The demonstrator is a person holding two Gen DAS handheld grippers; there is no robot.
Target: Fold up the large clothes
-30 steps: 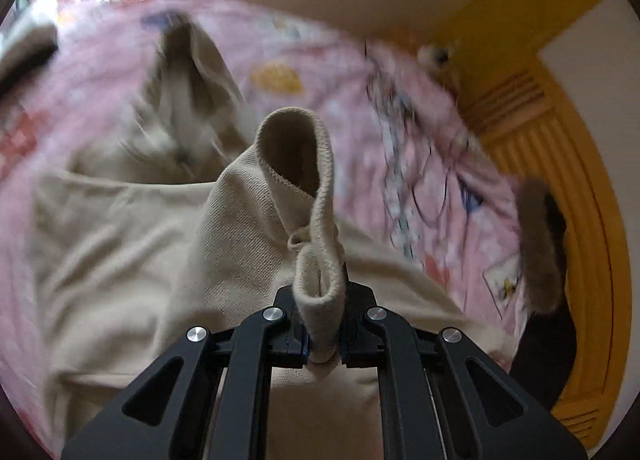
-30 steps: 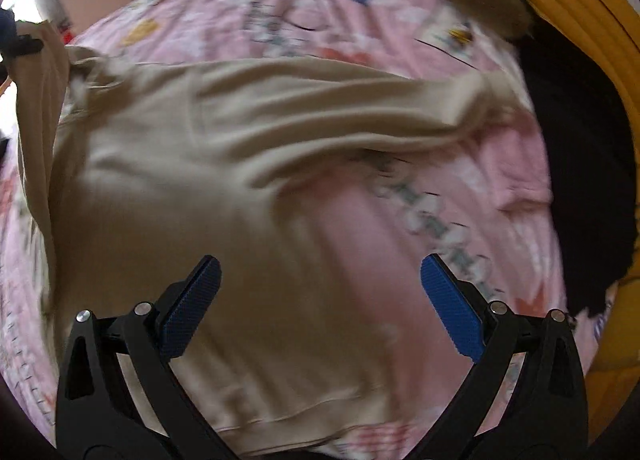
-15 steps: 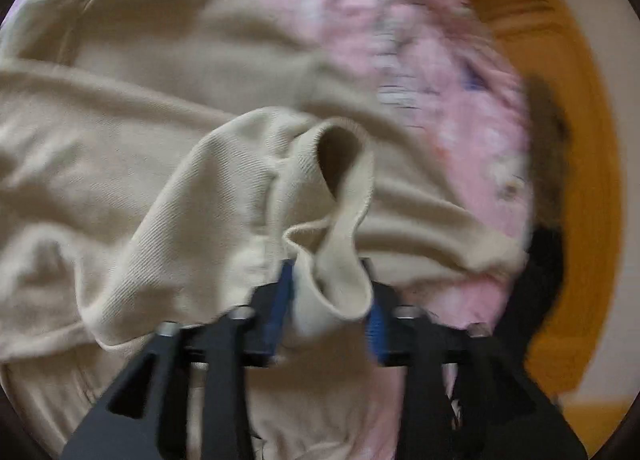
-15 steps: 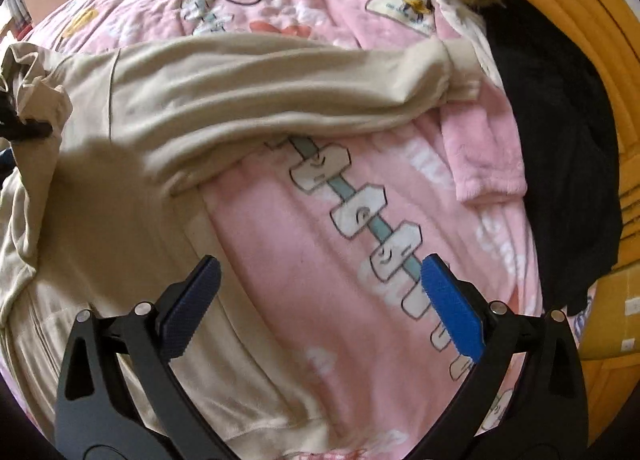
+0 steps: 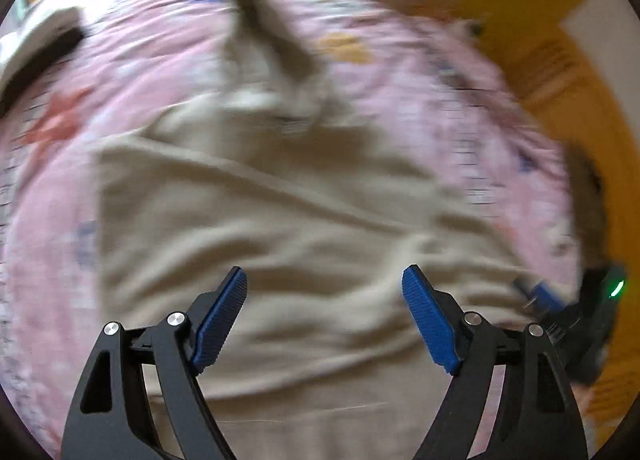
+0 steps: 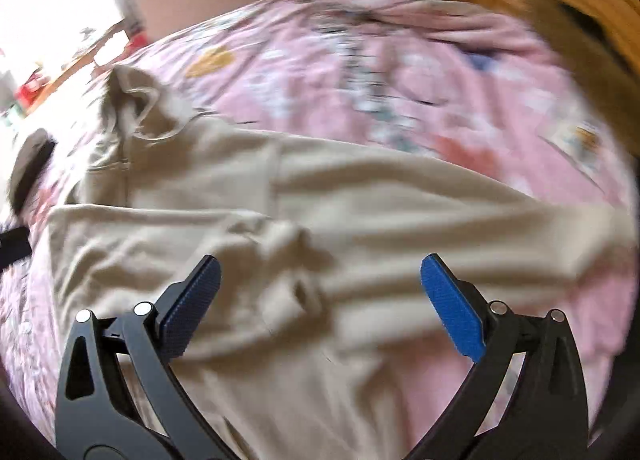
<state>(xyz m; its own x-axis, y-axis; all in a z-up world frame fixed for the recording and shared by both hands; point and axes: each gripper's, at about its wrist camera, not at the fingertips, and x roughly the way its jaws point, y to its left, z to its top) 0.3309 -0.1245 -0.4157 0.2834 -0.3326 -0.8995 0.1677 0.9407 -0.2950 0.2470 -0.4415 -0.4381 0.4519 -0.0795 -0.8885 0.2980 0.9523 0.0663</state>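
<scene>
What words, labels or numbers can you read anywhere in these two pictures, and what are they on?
None can be read.
Pink bedspread: cartoon prints only, blurred, no legible letters.
Beige garment: no label or print shows.
Red items on the far shelf: too small and blurred to read.

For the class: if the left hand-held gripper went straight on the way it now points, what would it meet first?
Probably the beige sweatshirt spread on the pink bedcover. The left hand-held gripper has just been opening, nothing between its jaws; blur leaves depth unclear.
</scene>
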